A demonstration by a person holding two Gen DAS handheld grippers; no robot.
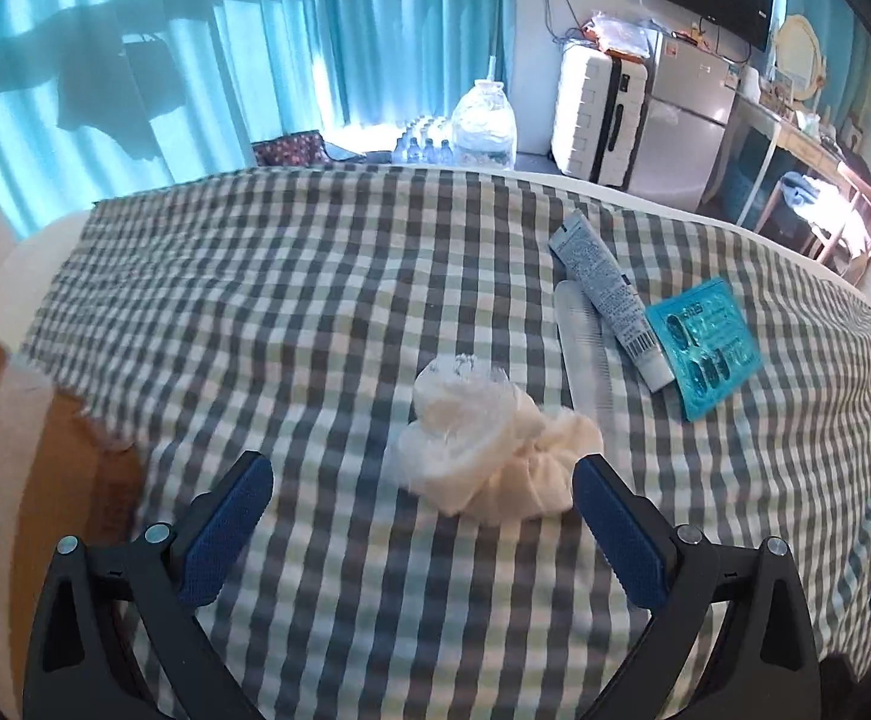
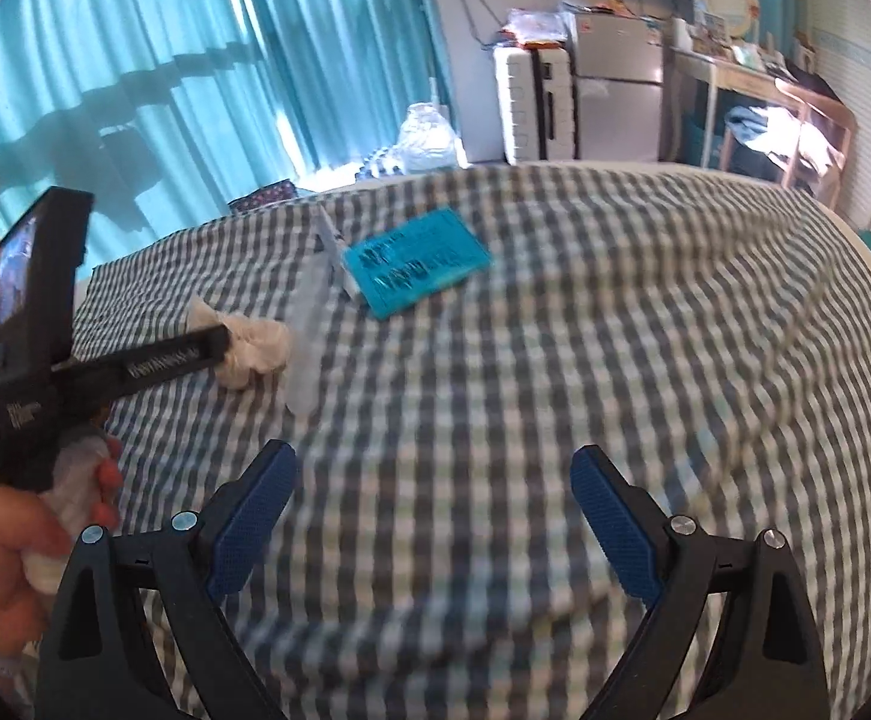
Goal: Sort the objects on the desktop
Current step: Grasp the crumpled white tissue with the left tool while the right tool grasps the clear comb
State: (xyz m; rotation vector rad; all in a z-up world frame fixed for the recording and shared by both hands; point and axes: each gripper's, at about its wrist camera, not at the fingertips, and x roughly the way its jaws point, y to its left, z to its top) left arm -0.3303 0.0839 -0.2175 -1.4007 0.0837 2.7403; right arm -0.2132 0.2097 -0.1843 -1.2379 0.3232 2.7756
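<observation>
A crumpled white cloth with clear plastic wrap on top lies on the checked tablecloth. My left gripper is open just above the table, and the cloth sits between its blue fingertips and slightly beyond them, closer to the right one. Further right lie a white comb, a grey tube and a teal blister pack. My right gripper is open over bare tablecloth, with the teal pack, comb and cloth ahead to its left. There a finger of the left gripper reaches the cloth.
A person's hand holds the left gripper's handle. A brown taped cardboard box sits past the table's left edge. Beyond the far edge stand a water jug, a white suitcase and a small fridge.
</observation>
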